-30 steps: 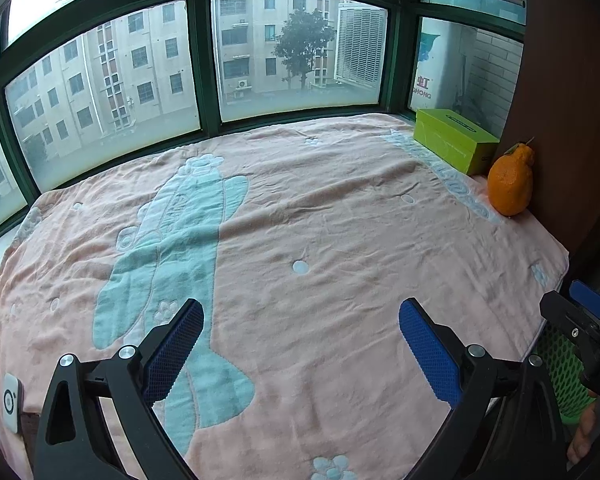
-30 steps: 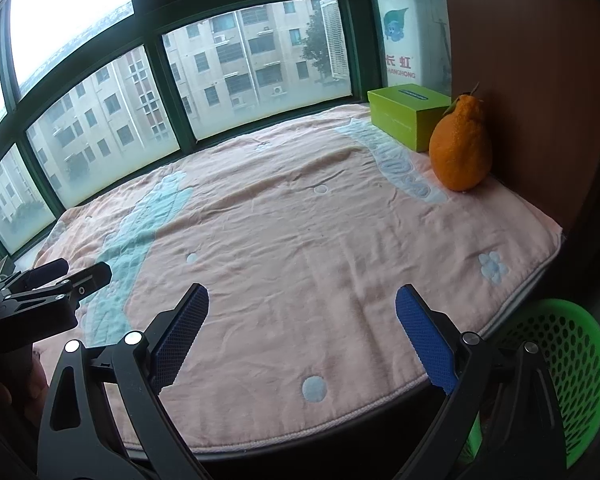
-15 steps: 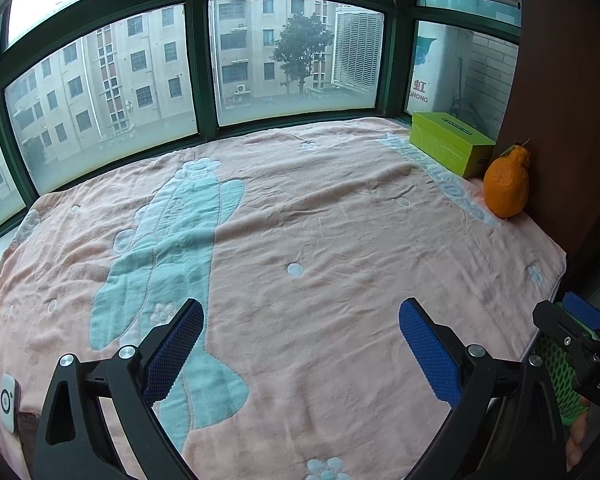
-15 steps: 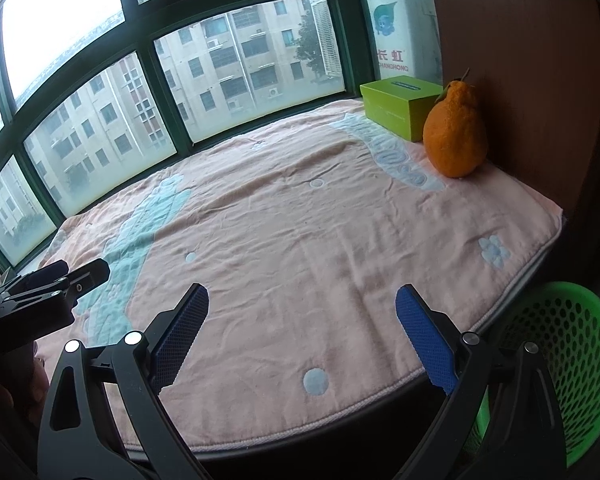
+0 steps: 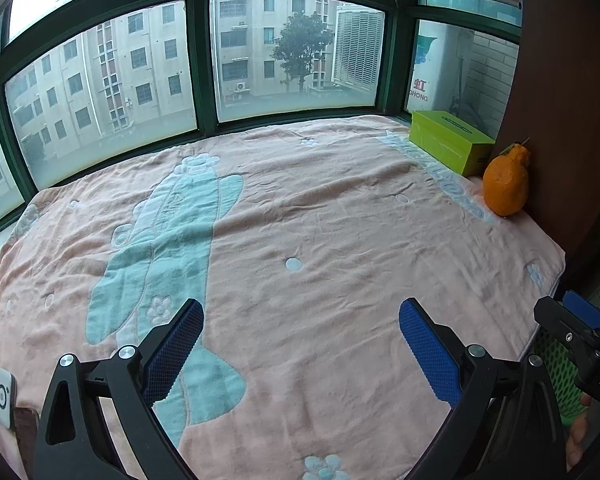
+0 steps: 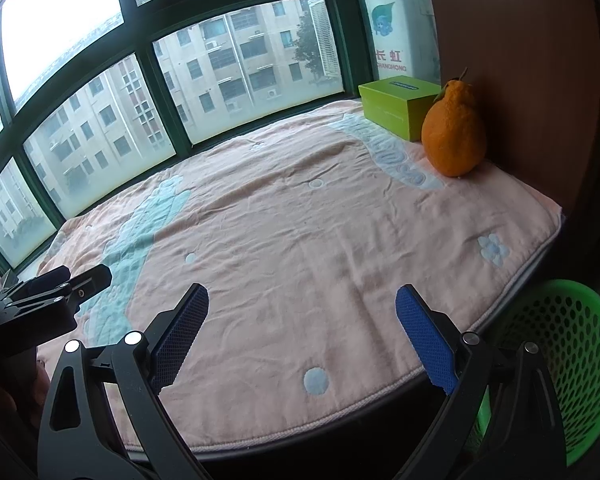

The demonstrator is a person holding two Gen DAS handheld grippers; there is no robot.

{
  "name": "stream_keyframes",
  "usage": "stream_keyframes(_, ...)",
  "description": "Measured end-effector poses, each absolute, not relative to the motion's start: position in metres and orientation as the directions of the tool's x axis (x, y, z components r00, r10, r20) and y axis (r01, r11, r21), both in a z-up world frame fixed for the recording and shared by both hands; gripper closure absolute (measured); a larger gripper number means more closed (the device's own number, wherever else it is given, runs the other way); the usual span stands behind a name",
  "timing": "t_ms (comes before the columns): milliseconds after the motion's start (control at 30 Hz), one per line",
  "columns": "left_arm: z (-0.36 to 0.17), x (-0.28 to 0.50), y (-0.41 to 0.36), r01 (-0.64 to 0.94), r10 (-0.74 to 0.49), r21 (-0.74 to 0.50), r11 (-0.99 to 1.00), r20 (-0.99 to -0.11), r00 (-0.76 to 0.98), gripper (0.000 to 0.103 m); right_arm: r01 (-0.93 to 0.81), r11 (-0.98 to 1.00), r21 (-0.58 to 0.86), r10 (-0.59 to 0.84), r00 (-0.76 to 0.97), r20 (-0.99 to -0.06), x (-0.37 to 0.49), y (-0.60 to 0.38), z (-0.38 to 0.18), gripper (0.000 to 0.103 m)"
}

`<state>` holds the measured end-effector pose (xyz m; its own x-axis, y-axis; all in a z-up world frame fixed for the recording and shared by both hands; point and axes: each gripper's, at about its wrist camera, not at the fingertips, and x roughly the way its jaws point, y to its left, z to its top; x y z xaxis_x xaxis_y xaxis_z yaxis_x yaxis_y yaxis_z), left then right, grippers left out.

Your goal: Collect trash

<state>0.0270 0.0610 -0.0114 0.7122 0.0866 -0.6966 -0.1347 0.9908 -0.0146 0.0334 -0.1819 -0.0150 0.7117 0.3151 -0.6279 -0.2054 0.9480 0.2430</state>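
Observation:
My left gripper (image 5: 301, 312) stands open over the near part of a pink blanket (image 5: 320, 216), nothing between its blue pads. My right gripper (image 6: 302, 298) is open too, hovering at the blanket's near right edge (image 6: 340, 240). A green mesh basket (image 6: 568, 360) sits on the floor below the right edge; a strip of the basket (image 5: 558, 364) shows in the left wrist view behind the other gripper. An orange bumpy fruit (image 6: 454, 136) stands at the far right by a brown panel, also seen as the fruit (image 5: 505, 182). I see no loose trash on the blanket.
A lime-green box (image 6: 398, 106) lies behind the fruit in the far right corner, the same box (image 5: 450, 146) in the left wrist view. Green-framed windows (image 5: 204, 68) wrap the far side. A brown panel (image 6: 520, 80) walls the right. A small white device (image 5: 5, 392) sits at the near left.
Both grippers have drawn back slightly and shifted; the fruit and box sit a little further right and higher in the views. Both stay open and empty.

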Motion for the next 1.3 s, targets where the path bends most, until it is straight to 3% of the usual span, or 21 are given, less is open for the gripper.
stream_keyframes(1300, -0.0157, 0.0205, 0.0609, -0.145, 0.093, -0.017, 0.989, -0.694, 0.714, 0.008, -0.207, 0.949, 0.240, 0.314, 0.715, -0.625, 0.0283, -0.1788, -0.0169, 0.009)
